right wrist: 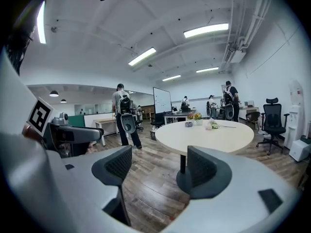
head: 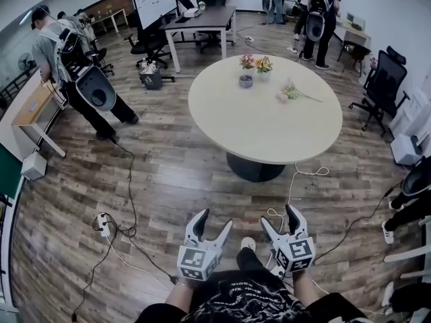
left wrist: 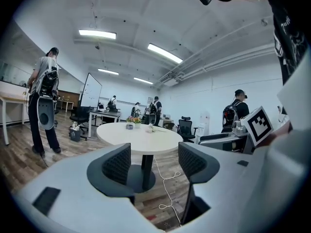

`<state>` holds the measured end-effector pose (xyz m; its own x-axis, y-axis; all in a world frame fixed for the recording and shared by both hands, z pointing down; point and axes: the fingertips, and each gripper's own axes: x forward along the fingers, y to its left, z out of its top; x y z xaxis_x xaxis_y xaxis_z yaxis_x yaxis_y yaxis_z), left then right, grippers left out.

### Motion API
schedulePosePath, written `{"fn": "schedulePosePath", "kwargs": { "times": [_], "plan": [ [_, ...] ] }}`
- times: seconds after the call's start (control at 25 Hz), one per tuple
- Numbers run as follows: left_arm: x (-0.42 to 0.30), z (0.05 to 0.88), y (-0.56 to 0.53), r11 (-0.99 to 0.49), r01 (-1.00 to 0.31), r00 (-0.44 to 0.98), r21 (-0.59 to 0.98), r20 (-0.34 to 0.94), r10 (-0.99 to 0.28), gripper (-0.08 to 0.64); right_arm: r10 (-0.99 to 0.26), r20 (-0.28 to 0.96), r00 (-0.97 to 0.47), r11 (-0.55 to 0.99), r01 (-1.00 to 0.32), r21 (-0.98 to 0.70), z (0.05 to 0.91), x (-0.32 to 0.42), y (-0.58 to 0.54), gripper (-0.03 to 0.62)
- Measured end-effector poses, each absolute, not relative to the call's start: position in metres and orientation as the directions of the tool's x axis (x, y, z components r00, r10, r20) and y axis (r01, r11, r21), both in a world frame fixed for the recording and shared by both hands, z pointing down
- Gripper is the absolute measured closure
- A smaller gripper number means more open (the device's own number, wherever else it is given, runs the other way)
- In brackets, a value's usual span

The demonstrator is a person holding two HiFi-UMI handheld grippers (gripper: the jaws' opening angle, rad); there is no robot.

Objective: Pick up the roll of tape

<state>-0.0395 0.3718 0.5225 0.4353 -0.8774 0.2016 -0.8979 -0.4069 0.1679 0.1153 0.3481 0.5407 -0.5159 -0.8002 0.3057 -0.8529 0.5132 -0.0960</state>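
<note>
Two empty claws, left gripper [head: 214, 222] and right gripper [head: 279, 218], jaws released, held low facing the far table [head: 269, 123], likely pre-approach since no tape shows

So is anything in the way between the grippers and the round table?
No roll of tape shows anywhere. Between the open, empty left gripper and right gripper and the round table lies only wood floor with a white cable trailing across it. Nothing else visibly blocks the way.
</note>
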Motion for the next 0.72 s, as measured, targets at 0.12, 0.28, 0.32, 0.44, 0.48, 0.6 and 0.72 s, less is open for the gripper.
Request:
{"fn": "schedulePosePath", "kwargs": {
  "times": [0.12,0.28,0.32,0.44,0.48,0.6,0.72],
  "plan": [
    [-0.034,0.526,0.343,-0.386,-0.903,0.42,0.187,0.211,-0.883,0.252,-0.784,0.309,-0.538,0.533,-0.839,-0.108,0.542,0.115,0.313,0.246],
    [-0.014,0.53,0.299,-0.363,-0.906,0.406,0.217,0.209,-0.89,0.252,-0.753,0.308,-0.582,0.579,-0.808,-0.111,0.542,0.116,0.264,0.249],
    [-0.008,0.531,0.288,-0.361,-0.908,0.404,0.213,0.214,-0.89,0.252,-0.744,0.309,-0.592,0.591,-0.8,-0.108,0.541,0.117,0.254,0.249],
    [0.006,0.532,0.259,-0.35,-0.913,0.394,0.211,0.223,-0.892,0.252,-0.723,0.315,-0.614,0.619,-0.779,-0.097,0.54,0.124,0.227,0.249],
    [0.01,0.532,0.25,-0.344,-0.915,0.388,0.212,0.223,-0.894,0.252,-0.717,0.32,-0.619,0.626,-0.774,-0.094,0.541,0.127,0.22,0.249],
    [0.023,0.534,0.226,-0.334,-0.918,0.379,0.212,0.23,-0.896,0.252,-0.701,0.338,-0.628,0.636,-0.765,-0.103,0.546,0.139,0.199,0.25],
    [0.037,0.54,0.209,-0.338,-0.919,0.383,0.205,0.249,-0.89,0.252,-0.702,0.342,-0.625,0.619,-0.772,-0.14,0.552,0.153,0.18,0.26]
  ]
}}
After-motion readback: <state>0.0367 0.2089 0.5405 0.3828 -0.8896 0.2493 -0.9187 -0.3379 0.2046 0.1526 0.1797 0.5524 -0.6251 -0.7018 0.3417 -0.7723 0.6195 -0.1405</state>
